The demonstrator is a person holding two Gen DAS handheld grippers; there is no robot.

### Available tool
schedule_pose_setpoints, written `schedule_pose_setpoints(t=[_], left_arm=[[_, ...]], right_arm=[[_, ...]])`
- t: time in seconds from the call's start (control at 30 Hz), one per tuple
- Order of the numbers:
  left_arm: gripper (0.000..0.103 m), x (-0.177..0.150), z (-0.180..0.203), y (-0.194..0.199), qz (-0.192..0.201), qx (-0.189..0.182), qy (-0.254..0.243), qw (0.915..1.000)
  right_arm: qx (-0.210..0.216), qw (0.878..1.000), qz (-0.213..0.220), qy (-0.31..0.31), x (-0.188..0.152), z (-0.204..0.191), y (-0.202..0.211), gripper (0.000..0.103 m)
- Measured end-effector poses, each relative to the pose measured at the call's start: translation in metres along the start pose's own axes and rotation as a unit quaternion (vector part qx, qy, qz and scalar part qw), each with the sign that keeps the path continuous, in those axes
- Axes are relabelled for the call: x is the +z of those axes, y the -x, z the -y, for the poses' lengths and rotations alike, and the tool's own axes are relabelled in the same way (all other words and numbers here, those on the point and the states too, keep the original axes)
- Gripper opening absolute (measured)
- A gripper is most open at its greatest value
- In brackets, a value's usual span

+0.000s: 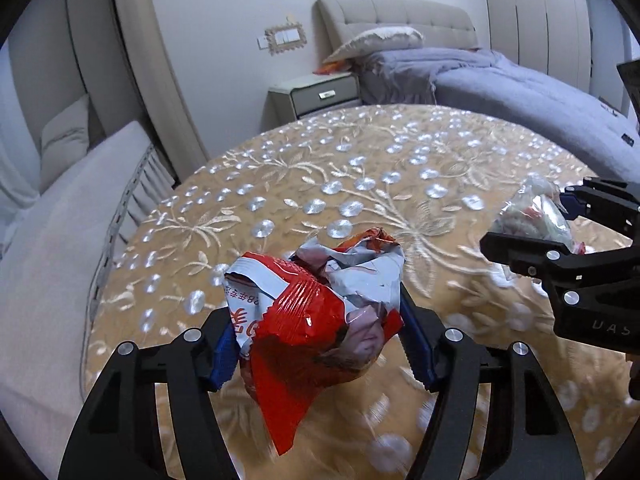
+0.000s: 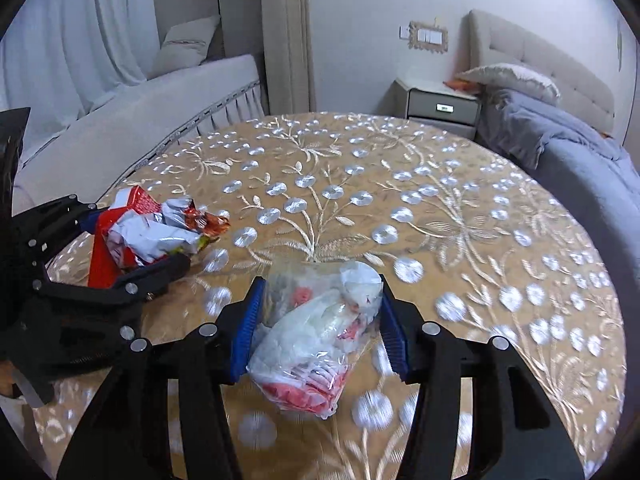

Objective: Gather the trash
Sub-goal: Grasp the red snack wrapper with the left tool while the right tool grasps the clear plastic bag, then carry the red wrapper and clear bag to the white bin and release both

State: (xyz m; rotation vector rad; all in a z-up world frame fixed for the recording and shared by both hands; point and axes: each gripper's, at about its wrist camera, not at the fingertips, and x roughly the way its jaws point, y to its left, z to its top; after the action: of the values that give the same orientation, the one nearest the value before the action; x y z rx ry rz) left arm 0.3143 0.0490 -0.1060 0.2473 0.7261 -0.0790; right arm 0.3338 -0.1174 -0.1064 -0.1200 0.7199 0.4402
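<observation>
In the left wrist view, the left gripper (image 1: 316, 344) is reaching in from six o'clock and clamping a crumpled red and silver snack wrapper (image 1: 316, 312) between its blue pads (image 1: 416, 344). The wrapper is bulging up above the fingers, and a red flap is hanging down toward six o'clock. Under it the round table (image 1: 360, 168), covered in a gold cloth with embroidered silver flowers, is filling the middle of the frame. At three o'clock the right gripper (image 1: 532, 220) is entering from the edge, pinching a clear plastic bag (image 1: 532, 216) with red print between its black fingers. A bed with a blue-grey quilt (image 1: 520, 84) is lying at one o'clock, and a grey nightstand (image 1: 316, 94) is standing at twelve o'clock.

In the right wrist view, the right gripper (image 2: 318, 332) is coming up from six o'clock, its blue pads (image 2: 248, 328) squeezing the crumpled clear plastic bag (image 2: 320, 328), which is sagging below the fingers over the table (image 2: 480, 220). At nine o'clock the left gripper (image 2: 132, 240) is gripping the snack wrapper (image 2: 152, 236) just above the cloth. The nightstand (image 2: 440, 106) is sitting at one o'clock, and a cushioned bench (image 2: 140, 112) is running along ten o'clock.
</observation>
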Motion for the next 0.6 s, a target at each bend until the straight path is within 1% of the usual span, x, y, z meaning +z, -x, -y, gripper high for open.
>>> schedule_pose_setpoints(t=[0.13, 0.2, 0.33, 0.47, 0.6], left_arm=[[0.066, -0.009, 0.015, 0.036, 0.019, 0.001, 0.010, 0.9998], [0.066, -0.015, 0.025, 0.056, 0.028, -0.007, 0.016, 0.9994], [0.066, -0.029, 0.048, 0.091, 0.053, -0.011, 0.025, 0.9983], [0.067, -0.042, 0.075, 0.123, 0.069, -0.043, 0.037, 0.9960], [0.066, -0.054, 0.103, 0.141, 0.074, -0.072, 0.041, 0.9938]], right_arm=[[-0.007, 1.000, 0.024, 0.008, -0.014, -0.002, 0.038, 0.054], [-0.010, 0.999, 0.034, 0.012, -0.022, -0.003, 0.055, 0.054], [-0.015, 0.998, 0.050, 0.017, -0.044, -0.003, 0.094, 0.054], [-0.024, 0.998, 0.062, 0.014, -0.068, 0.001, 0.131, 0.055], [-0.034, 0.997, 0.070, 0.002, -0.089, 0.010, 0.162, 0.054]])
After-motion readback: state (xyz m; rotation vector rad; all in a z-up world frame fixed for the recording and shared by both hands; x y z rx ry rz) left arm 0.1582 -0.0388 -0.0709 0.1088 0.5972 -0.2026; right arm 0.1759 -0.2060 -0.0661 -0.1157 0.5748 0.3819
